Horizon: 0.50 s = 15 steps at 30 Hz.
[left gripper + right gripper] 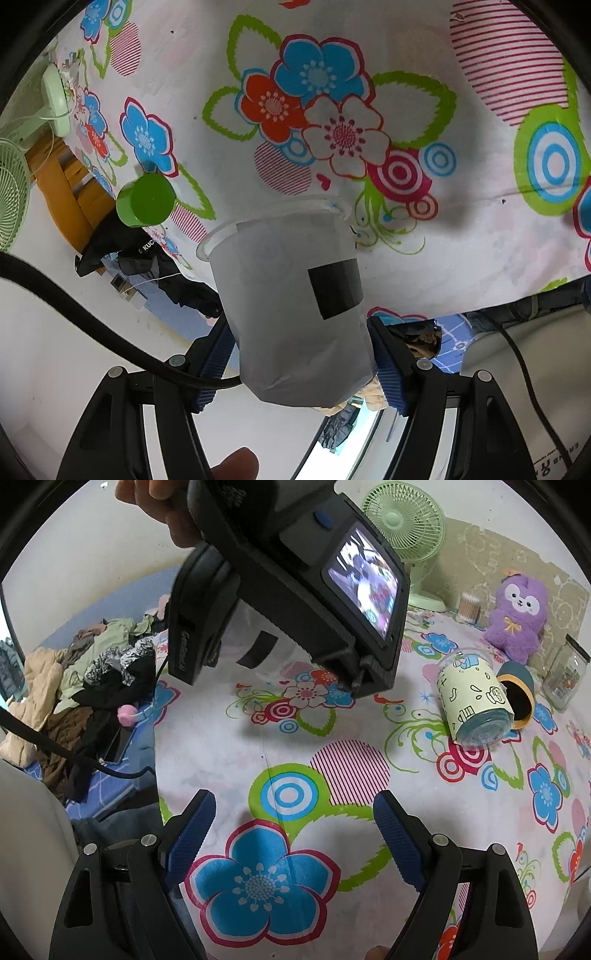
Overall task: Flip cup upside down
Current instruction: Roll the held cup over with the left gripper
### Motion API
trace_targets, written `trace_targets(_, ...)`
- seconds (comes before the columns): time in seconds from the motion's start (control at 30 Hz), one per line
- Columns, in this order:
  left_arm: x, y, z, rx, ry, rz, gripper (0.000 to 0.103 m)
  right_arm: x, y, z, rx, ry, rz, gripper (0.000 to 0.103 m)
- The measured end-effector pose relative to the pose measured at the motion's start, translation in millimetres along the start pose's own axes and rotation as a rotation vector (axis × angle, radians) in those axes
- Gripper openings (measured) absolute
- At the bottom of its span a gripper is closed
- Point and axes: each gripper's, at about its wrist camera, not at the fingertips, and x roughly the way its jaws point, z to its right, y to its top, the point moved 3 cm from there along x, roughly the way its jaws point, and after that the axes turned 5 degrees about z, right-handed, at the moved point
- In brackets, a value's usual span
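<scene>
— Left gripper [301, 362] clamped on one translucent white plastic cup [291, 306], rim pointing away toward the floral cloth [424, 55].
— Right gripper [295, 834] spread wide, empty. Beyond it, one patterned can [474, 701] lying sideways, one purple plush [517, 616].

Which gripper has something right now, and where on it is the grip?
The left gripper holds the translucent cup, its pads clamped on opposite sides of the lower body near the base. The right gripper is open and holds nothing.

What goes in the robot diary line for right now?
left gripper: shut on frosted cup, held above flowered cloth, rim toward the cloth | right gripper: open, empty | flip: underway
</scene>
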Motion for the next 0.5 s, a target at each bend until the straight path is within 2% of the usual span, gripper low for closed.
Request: trace_targets(0.5, -4, 24, 10, 0.025, 0.036, -0.003, 0.074, -7, -5, 5, 0.017, -0.019, 0.028, 0.089)
